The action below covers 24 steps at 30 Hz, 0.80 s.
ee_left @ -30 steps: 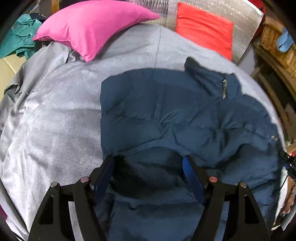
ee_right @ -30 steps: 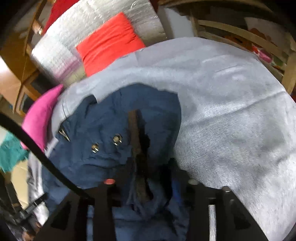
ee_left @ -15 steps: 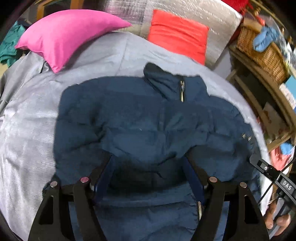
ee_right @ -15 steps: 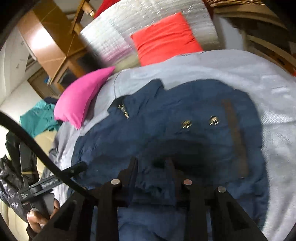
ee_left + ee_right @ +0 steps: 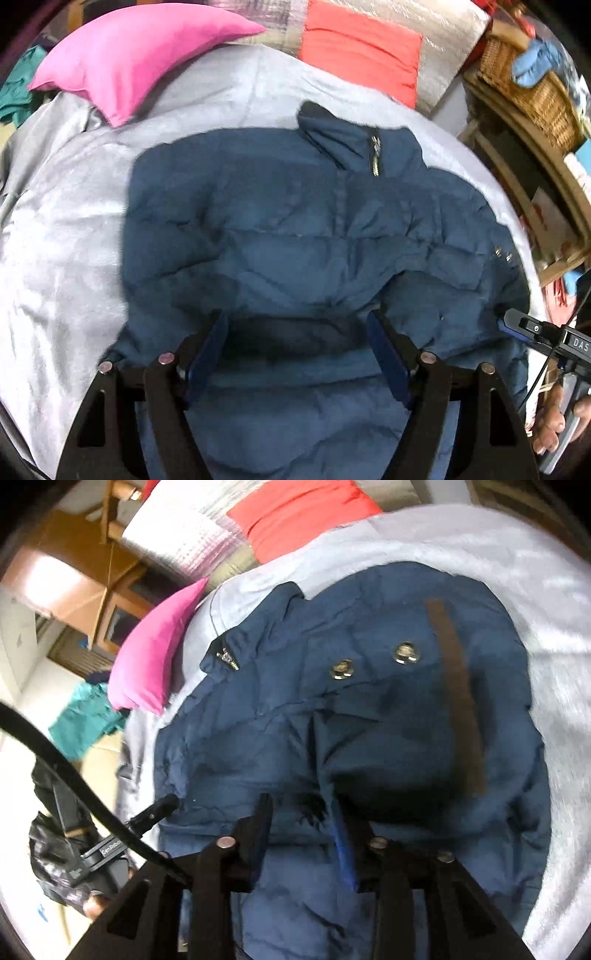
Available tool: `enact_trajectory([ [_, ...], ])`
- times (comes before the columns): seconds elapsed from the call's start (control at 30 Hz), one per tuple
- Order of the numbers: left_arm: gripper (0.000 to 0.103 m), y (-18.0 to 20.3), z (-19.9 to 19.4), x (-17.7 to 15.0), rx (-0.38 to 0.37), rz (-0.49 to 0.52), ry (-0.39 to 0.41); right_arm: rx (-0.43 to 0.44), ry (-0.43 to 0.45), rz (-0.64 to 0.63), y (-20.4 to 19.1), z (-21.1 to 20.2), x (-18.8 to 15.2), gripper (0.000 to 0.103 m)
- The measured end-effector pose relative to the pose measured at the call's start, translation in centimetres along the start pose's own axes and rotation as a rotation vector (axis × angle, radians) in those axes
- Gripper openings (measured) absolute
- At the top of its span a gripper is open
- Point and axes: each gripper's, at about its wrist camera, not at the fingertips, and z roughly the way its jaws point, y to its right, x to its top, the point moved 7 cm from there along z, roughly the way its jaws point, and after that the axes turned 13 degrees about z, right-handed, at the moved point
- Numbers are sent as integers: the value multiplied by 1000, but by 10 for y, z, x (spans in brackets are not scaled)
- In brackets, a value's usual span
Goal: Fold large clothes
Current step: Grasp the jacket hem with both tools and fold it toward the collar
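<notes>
Two grippers hang over one navy puffer jacket [image 5: 295, 236] spread on the grey bedsheet [image 5: 66, 229]. Biggest change vs a sec ago: in the left wrist view the jacket now sits nearly square, collar [image 5: 354, 147] w/ zip at 12 o'clock, whereas it lay skewed toward 3 o'clock before, collar tipped right. Pink pillow [image 5: 125, 62] at 11 o'clock, red cushion [image 5: 362, 51] at 1 o'clock, wicker basket [image 5: 528, 85] at 2 o'clock. Left gripper [image 5: 299, 332] jaws stand wide apart, a dark fold of the hem bunched between them but pads not visibly pressing it; gap about same as before. Right gripper [image 5: 303, 812] shows the most change: its view has swung from a close look at the snap flap to a wider look across the whole jacket, snaps [image 5: 406, 653] now at 1 o'clock, brown strip [image 5: 458, 698] at 2 o'clock. Its jaws have just been opening again after a brief squeeze; they stand part open w/ rumpled fabric between them, and I can't tell if the pads still pinch it. In the left wrist view the right gripper's tip shows at 4 o'clock by the jacket's edge, a hand [image 5: 554, 417] below it. Meaning for the task, as I judge it: jacket looks laid flat front-up, sleeves apparently tucked in, so prep seems about done and the next job is prob. a proper fold of the body, hem toward collar. No fold of that kind visible yet.
</notes>
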Motion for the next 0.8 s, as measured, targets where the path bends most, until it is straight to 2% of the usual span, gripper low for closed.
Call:
enact_trajectory([
  [0.1,78,-15,-11,-9,-13,-44,-4,70,-60,81,9,-5,-7,53],
  [0.2,78,-20,-9,-27,-148,-140,-53,96,-117,118,10,0,-17,55],
  [0.3,78,-15,-2,-39,-269,-221,-85,116,-135,176,12,10,-25,56],
  [0.4,78,-14,10,-41,-353,-323,-100,147,-99,261,16,23,-20,56],
  [0.53,78,-28,21,-33,-412,-501,-35,211,3,333,17,27,-9,56],
  [0.57,77,-31,23,-31,-421,-528,-21,216,19,336,16,29,-7,54],
  [0.63,74,-34,24,-29,-414,-563,12,199,56,334,18,32,-5,38],
  [0.7,54,-34,25,-25,-380,-553,19,173,81,310,17,31,-4,27],
  [0.77,45,-34,25,-24,-350,-535,16,163,126,261,9,23,-2,23],
  [0.8,44,-34,22,-24,-352,-538,22,163,151,227,2,17,-1,22],
])
